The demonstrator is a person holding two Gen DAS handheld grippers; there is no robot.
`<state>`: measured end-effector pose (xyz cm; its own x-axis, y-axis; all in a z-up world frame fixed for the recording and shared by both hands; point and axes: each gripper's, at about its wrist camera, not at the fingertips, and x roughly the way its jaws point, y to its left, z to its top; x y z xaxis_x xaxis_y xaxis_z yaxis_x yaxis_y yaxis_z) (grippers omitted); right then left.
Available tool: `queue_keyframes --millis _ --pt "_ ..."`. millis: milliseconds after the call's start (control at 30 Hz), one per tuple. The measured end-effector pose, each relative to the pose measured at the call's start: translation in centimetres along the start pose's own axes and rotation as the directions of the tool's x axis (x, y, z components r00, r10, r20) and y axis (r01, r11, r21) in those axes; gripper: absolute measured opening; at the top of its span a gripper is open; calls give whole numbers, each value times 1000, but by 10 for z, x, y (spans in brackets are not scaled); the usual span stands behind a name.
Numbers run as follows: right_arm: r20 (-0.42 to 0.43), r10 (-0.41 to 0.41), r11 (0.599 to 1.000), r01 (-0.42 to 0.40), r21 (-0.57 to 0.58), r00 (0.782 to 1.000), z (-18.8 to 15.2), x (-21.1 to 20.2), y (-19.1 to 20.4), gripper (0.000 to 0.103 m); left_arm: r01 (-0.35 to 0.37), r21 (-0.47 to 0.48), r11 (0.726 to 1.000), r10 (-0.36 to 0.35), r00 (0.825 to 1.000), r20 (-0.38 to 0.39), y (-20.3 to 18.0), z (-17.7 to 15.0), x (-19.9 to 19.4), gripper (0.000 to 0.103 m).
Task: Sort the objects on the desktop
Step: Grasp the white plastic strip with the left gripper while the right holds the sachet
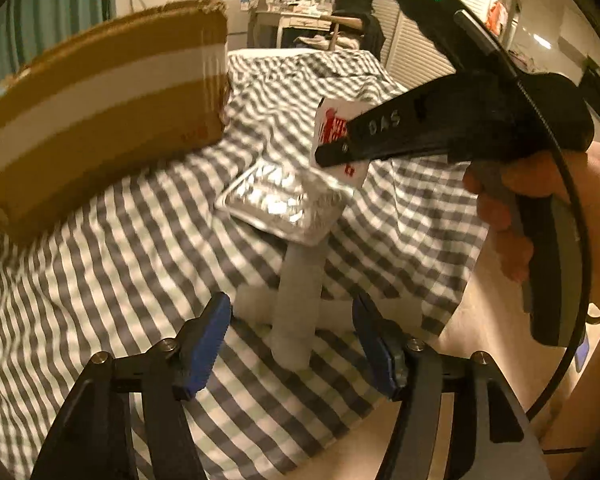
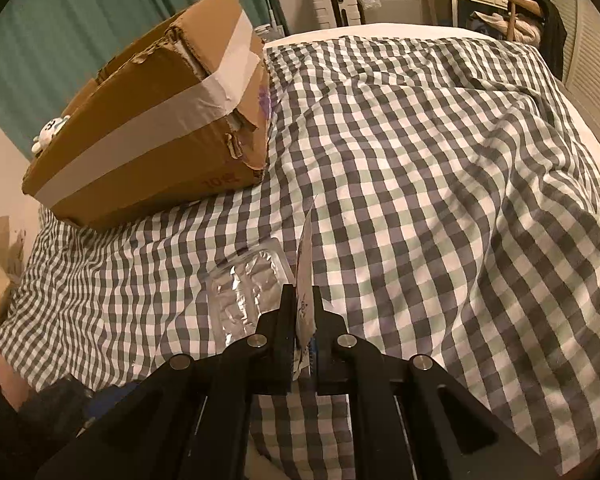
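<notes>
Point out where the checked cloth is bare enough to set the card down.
Bare: the checked cloth right of the box, beyond the foil tray. Crowded: near edge, where tray, white tube and both grippers, left and right, meet.

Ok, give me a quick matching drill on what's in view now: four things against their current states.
Things:
1. cardboard box
2. foil tray
3. white card
4. left hand-held gripper

States:
A. pinched in the right hand-held gripper
B. open over a pale tube
C. taped, at the far left
D. lying on the checked cloth

Pairs: 1-C, 2-D, 3-A, 4-B
</notes>
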<state>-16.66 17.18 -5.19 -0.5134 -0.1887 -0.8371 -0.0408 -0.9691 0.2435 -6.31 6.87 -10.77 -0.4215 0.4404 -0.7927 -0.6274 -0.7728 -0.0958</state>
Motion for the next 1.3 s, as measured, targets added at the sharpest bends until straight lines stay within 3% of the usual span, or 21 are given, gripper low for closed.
queue_keyframes --millis 233,267,300,433,533,867,1300 --pt "16 6 1000 -6 17 1000 4 -3 -4 5 9 58 998 -8 999 -32 -8 13 32 65" --pt "16 8 1000 -8 21 1000 5 -3 -5 5 2 68 998 0 1000 -26 -9 14 36 58" --pt "16 7 1000 -7 25 1000 6 -3 -6 5 1 79 997 1 1000 -25 -10 15 38 27" --pt "12 3 1000 -3 27 1000 6 -1 -7 5 -8 96 995 10 1000 -19 -13 14 43 26" --pt "11 13 999 -13 31 1000 6 -2 -6 5 24 26 999 -23 1000 -6 -5 11 36 26" --pt "78 25 999 -21 -46 997 6 -42 21 5 7 -83 997 -8 1000 -5 -1 -2 5 26" --pt "162 89 991 -71 -114 983 -3 -86 56 5 78 -323 943 -63 996 55 8 -26 -42 26"
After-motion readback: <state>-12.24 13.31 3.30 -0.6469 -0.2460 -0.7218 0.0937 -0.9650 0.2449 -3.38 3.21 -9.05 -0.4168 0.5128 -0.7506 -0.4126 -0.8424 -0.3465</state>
